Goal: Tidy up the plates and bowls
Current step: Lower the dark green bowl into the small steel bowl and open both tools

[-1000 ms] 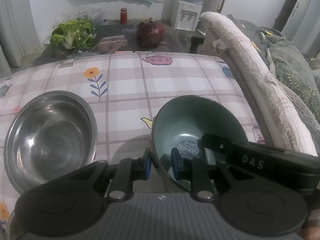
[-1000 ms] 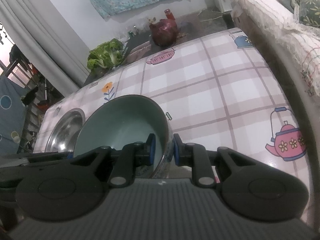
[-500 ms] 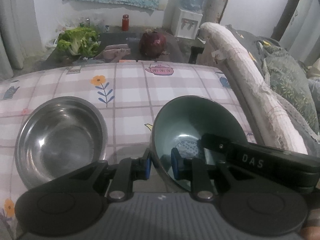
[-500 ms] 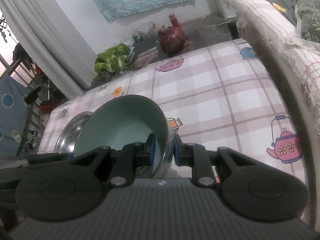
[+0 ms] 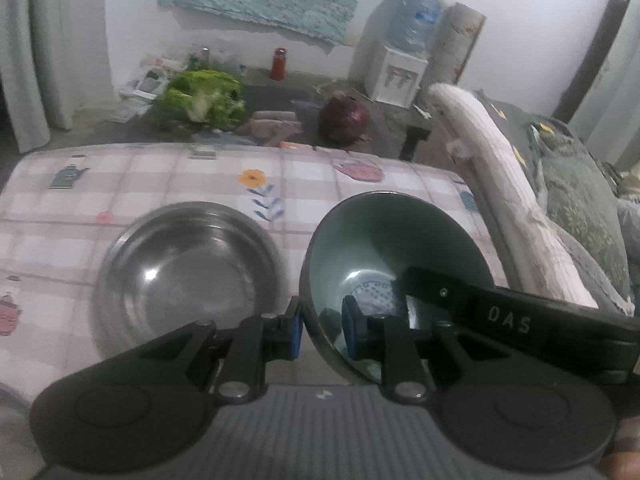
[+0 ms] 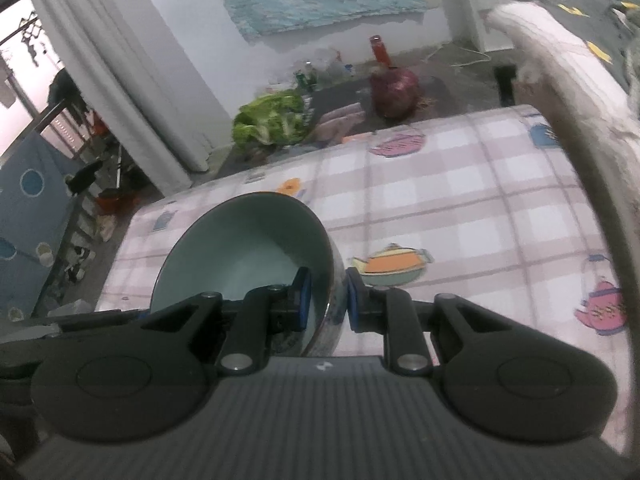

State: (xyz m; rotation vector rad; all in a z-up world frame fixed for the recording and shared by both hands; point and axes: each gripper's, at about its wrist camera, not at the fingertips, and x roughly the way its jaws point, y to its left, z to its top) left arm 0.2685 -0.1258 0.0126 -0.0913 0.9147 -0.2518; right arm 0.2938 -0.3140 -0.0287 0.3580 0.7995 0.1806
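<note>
- The left hand-held gripper (image 5: 320, 330) is clamped on the near rim of the deep green ceramic bowl (image 5: 384, 240), one pad outside the wall, one inside.
- The right hand-held gripper (image 6: 326, 298) pinches the same bowl's (image 6: 240, 248) opposite rim.
- The bowl is tilted, raised above the checked-cloth surface (image 5: 152, 184).
- A round stainless steel bowl (image 5: 188, 272) sits on the surface just left of it.
</note>
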